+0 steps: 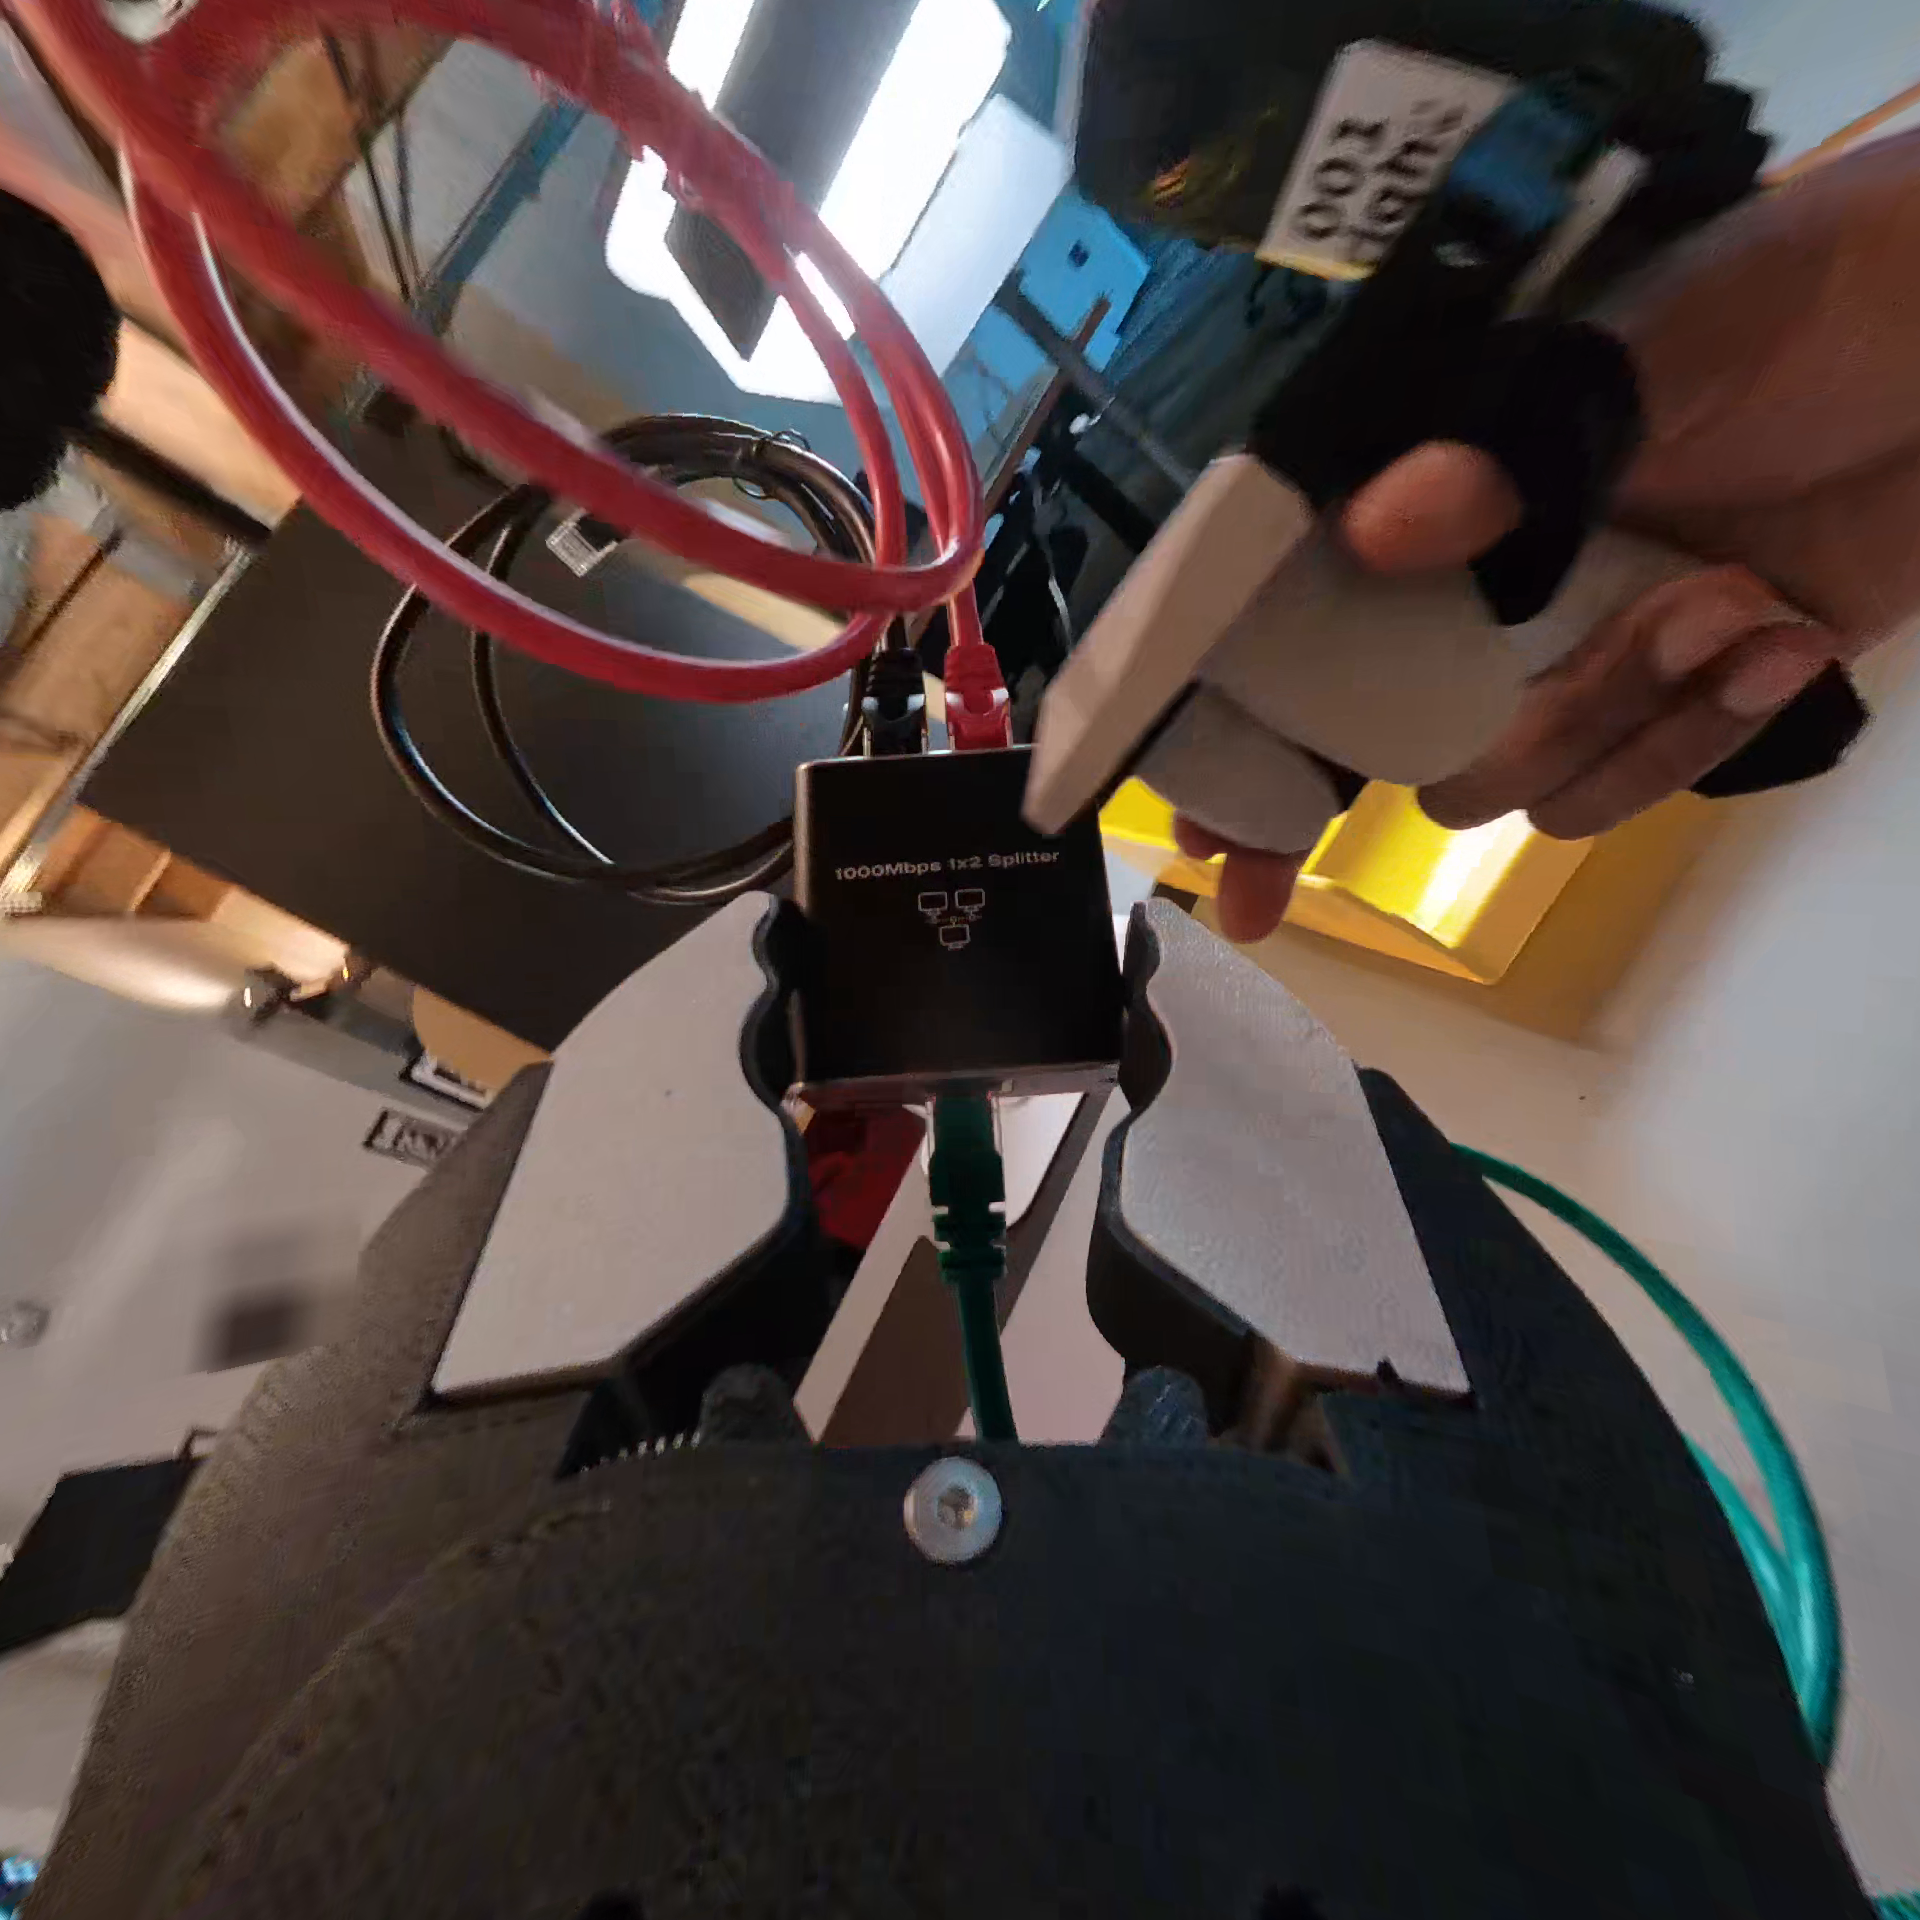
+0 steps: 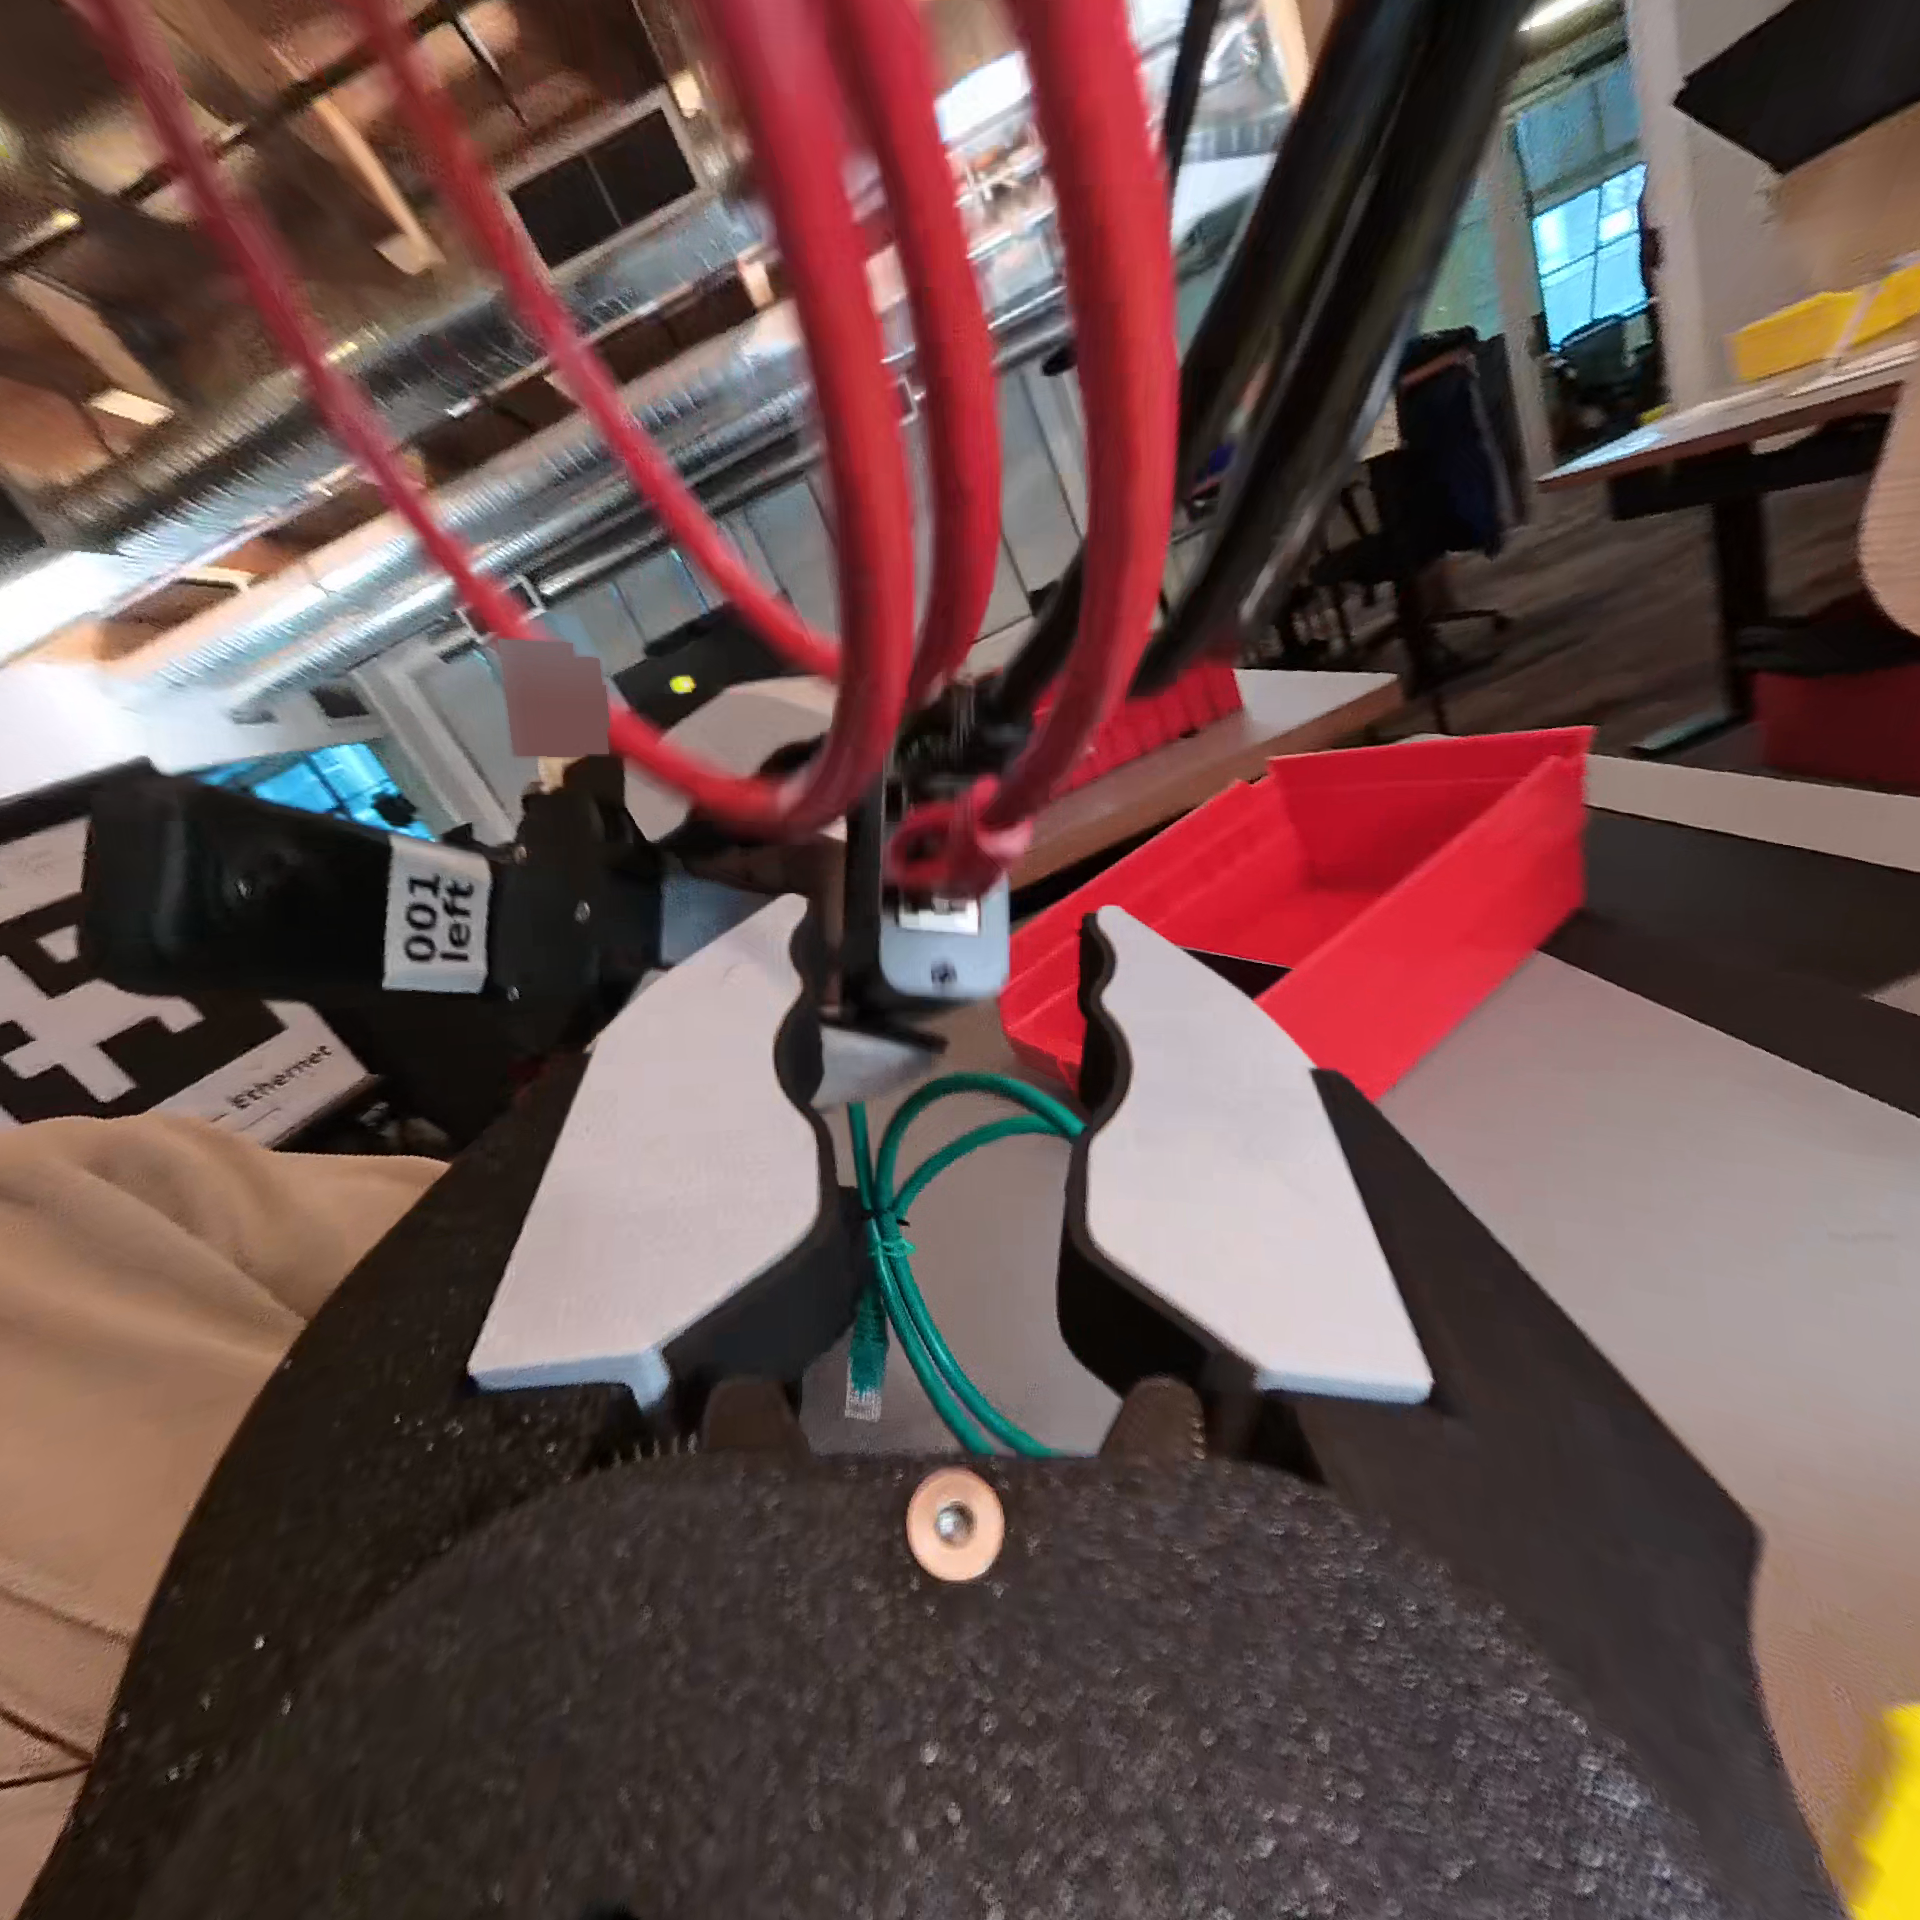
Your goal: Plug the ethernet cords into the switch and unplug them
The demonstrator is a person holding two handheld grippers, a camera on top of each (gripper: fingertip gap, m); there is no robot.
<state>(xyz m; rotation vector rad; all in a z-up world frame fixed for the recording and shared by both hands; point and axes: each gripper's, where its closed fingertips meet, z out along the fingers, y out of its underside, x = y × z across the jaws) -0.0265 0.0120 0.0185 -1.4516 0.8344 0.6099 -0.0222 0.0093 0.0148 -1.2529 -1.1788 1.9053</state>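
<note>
My left gripper (image 1: 956, 935) is shut on the sides of a small black switch (image 1: 956, 987) and holds it up in the air. A red cord (image 1: 977, 691) and a black cord (image 1: 891, 696) are plugged into its far end, and a green cord (image 1: 968, 1174) into its near end. My right gripper (image 2: 951, 920) is open and empty, with its fingertips just short of the switch's end (image 2: 940, 940) where the red plug (image 2: 951, 836) sits. In the left wrist view the right gripper (image 1: 1143, 800) hovers by the switch's far right corner. The green cord's free plug (image 2: 864, 1371) lies on the table.
Red cord loops (image 2: 862, 416) and black cord (image 2: 1299, 312) hang close in front of the right camera. A red bin (image 2: 1351, 883) lies on the table to the right. A yellow bin (image 1: 1403, 883) sits beyond the switch. A black mat (image 1: 312, 727) lies at the left. The tips of both grippers are at nearly the same place.
</note>
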